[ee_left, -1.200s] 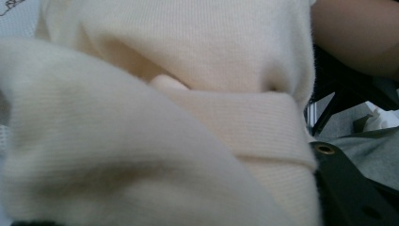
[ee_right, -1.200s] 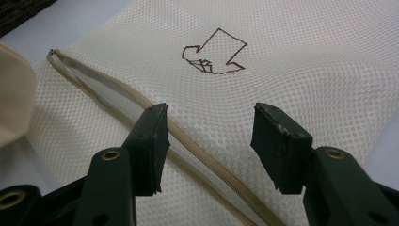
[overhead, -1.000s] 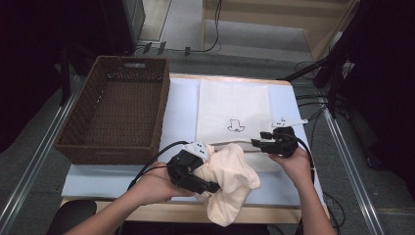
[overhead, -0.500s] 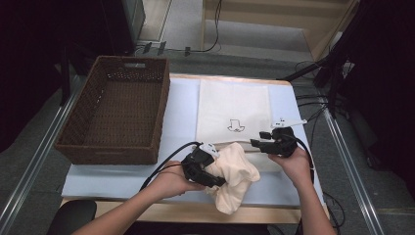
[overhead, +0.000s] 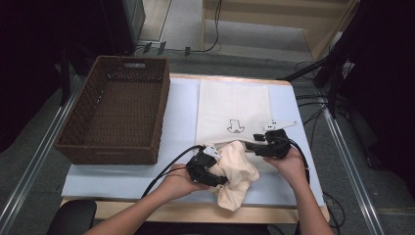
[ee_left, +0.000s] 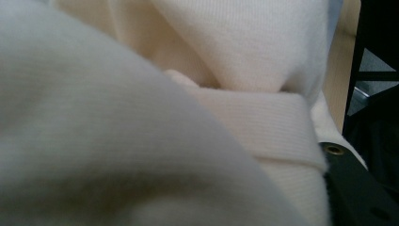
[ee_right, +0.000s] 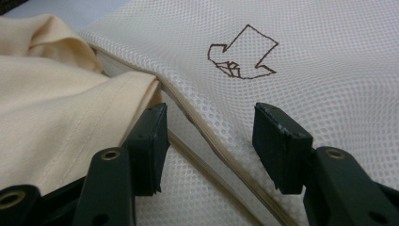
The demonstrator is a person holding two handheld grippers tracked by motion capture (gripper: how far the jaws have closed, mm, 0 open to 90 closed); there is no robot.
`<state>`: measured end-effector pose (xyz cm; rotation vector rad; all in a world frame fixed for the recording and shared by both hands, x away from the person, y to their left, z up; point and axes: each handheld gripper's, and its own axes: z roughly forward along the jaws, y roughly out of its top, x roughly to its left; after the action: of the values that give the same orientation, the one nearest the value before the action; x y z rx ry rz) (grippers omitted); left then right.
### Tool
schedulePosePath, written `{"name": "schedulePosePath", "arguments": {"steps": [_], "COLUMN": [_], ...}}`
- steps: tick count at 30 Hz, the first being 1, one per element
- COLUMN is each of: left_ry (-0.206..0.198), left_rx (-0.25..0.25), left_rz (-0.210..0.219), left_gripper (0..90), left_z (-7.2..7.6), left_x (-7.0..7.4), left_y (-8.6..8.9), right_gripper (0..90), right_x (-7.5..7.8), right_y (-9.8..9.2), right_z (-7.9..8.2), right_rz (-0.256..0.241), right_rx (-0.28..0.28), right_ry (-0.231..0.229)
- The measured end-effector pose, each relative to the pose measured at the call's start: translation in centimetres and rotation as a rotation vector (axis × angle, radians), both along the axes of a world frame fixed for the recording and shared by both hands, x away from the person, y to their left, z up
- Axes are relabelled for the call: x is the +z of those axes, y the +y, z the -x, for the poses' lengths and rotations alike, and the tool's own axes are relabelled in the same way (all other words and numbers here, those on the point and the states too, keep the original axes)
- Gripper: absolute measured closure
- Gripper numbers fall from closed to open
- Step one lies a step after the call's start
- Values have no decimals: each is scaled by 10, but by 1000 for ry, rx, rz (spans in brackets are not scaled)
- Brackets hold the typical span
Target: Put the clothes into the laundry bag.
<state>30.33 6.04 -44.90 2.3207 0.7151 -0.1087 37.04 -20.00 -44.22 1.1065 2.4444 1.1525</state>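
Cloth (overhead: 238,174) sits clamped in left claw (overhead: 219,180); right claw (ee_right: 209,141) gapes over mesh bag (ee_right: 329,70).

1. A laboratory or recording workspace, not a home: the table (overhead: 122,174), covered with a pale blue mat, stands on a grey floor between metal rails (overhead: 29,169)
2. Loose black cables (overhead: 313,105) trail over the floor beside it
3. Dark equipment stands (overhead: 337,63) and a wooden platform (overhead: 274,14) border the far side
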Motion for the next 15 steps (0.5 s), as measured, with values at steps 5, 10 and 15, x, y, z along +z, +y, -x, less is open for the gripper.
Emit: {"name": "schedulePosePath", "arguments": {"steps": [5, 10, 15], "left_ry": [-17, -20, -22], "left_rx": [1, 20, 22], "left_rz": [26, 38, 53], "left_gripper": [532, 531, 530], "left_z": [0, 2, 2], "left_x": [-4, -6, -8], "left_y": [4, 3, 3], "right_gripper": [523, 643, 821], "right_x": [-6, -9, -4], "right_y": [8, 14, 17], "right_z": [-3, -8, -10], "right_rz": [46, 64, 74], "right_rx": [10, -5, -8], "right_ry": [12, 29, 37]}}
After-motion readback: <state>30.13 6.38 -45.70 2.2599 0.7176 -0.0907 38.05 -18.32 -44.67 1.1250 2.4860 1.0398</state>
